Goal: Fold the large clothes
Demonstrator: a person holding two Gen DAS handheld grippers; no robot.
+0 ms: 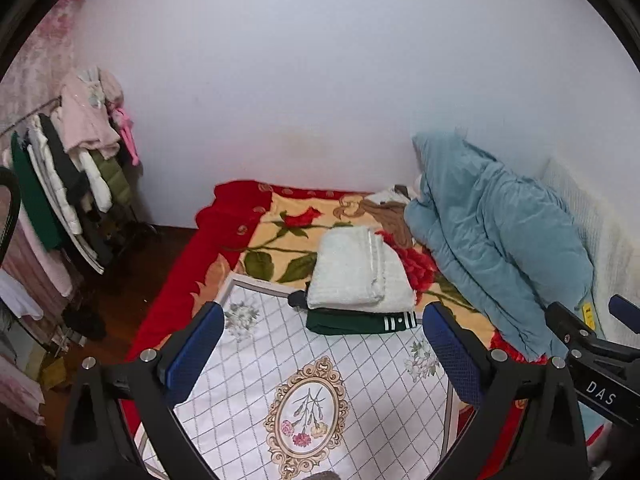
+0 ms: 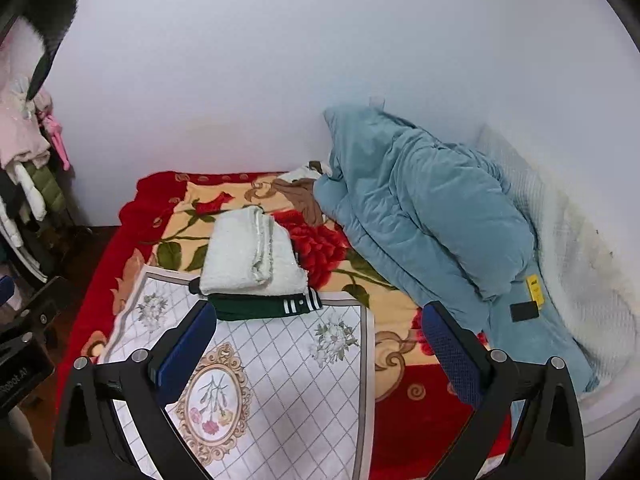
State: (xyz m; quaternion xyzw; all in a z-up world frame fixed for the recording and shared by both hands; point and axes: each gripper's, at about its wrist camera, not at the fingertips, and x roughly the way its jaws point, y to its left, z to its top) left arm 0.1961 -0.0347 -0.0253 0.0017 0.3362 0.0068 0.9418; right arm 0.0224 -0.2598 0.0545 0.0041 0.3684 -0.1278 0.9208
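Note:
A folded white garment (image 1: 358,270) lies on top of a folded dark green garment with white stripes (image 1: 360,322), at the far edge of a white checked mat (image 1: 320,380) on the bed. The stack also shows in the right wrist view, white garment (image 2: 250,252) over the green garment (image 2: 264,306). My left gripper (image 1: 324,348) is open and empty, held above the mat short of the stack. My right gripper (image 2: 320,348) is open and empty, above the mat (image 2: 280,380) and to the right of the left one. The right gripper body (image 1: 592,344) shows in the left wrist view.
A red floral blanket (image 1: 256,240) covers the bed. A bunched blue quilt (image 1: 500,240) lies along the right by the wall, with a white pillow (image 2: 560,240) behind it. A clothes rack (image 1: 72,184) full of garments stands on the left over a dark floor.

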